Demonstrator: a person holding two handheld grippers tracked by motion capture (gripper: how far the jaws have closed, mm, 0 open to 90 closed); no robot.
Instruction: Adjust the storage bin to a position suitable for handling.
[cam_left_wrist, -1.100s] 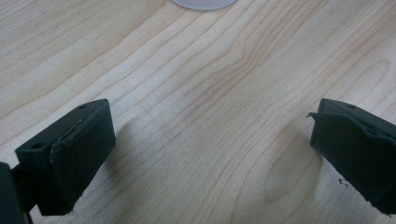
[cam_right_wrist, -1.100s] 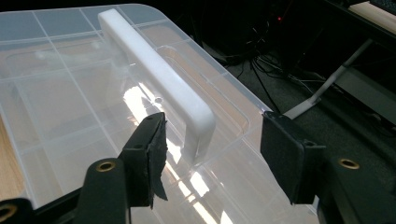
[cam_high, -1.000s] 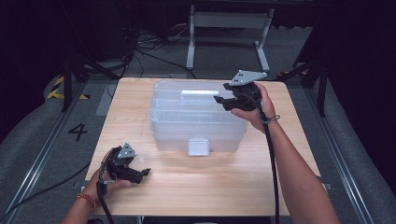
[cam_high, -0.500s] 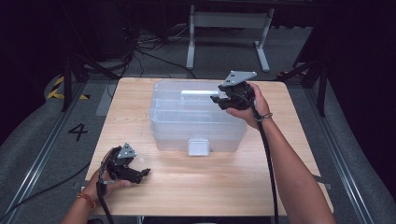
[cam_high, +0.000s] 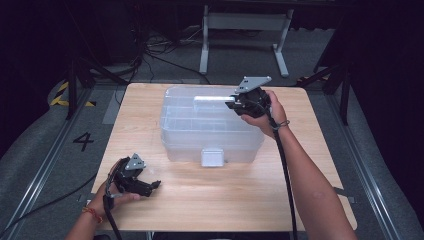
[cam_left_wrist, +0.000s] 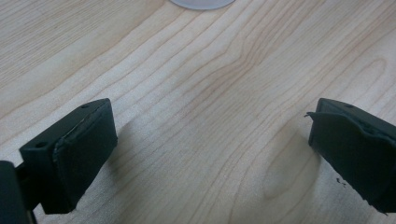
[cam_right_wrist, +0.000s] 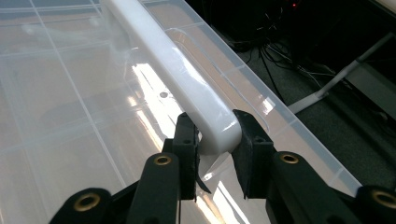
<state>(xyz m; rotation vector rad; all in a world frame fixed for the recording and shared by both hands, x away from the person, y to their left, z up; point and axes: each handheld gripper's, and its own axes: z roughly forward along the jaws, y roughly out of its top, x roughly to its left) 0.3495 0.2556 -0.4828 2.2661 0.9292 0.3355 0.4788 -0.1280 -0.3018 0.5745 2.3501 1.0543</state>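
Right gripper view: my right gripper (cam_right_wrist: 215, 140), jaws just closing, clamps the white handle (cam_right_wrist: 173, 74) end of the clear box (cam_high: 210, 125). Lift straight, slowly; left gripper (cam_left_wrist: 210, 144) open, idle.

A light wooden table (cam_high: 210, 205) stands on a grey carpeted floor (cam_high: 40, 165) in a dim room with dark surroundings. Behind it are a grey metal stand (cam_high: 245, 22) and tangled black cables (cam_high: 160, 47). A number four (cam_high: 83, 141) and what looks like yellow-black tape (cam_high: 62, 92) mark the floor at left.
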